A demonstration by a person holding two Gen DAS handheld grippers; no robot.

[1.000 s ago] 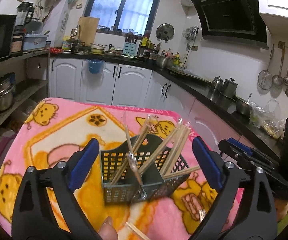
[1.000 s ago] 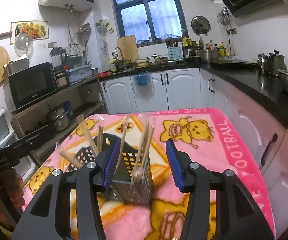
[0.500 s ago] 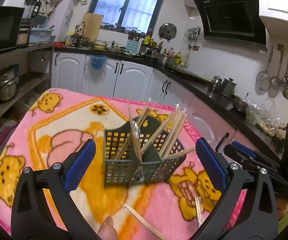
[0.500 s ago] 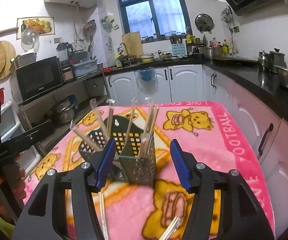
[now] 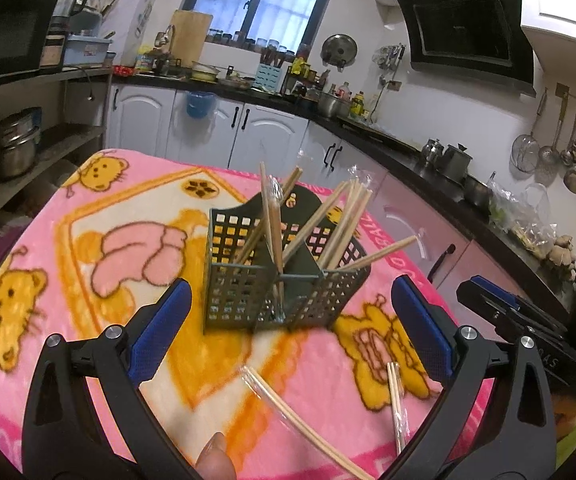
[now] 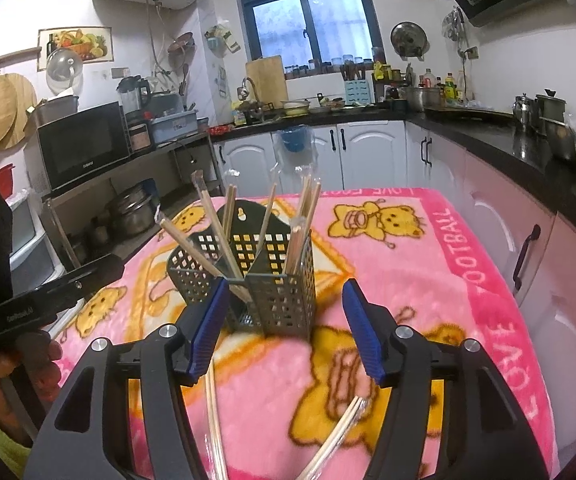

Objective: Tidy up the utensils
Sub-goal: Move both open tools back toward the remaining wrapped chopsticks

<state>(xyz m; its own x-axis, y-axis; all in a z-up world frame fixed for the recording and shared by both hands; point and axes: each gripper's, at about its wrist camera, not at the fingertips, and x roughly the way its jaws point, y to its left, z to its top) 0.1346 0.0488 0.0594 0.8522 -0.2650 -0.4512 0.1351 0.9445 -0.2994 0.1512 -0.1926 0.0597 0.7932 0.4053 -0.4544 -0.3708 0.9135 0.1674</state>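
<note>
Chopsticks (image 5: 330,220) stand in a caddy (image 5: 244,294) on the blanket-covered surface (image 5: 100,260); two wrapped pairs (image 6: 334,444) lie loose nearer the cameras. Left hand-held gripper (image 5: 288,340) gapes wide, empty. Right hand-held gripper (image 6: 284,332), jaws just widening, holds nothing.

Two hand-held grippers poised with jaws apart, nothing between their pads.

The black left gripper with blue pads (image 5: 288,328) stands wide open and empty, a fingertip (image 5: 217,456) showing beneath it; the matching black right gripper with blue pads (image 6: 284,328) has just been opening, its jaws empty, tilted slightly downward.
</note>
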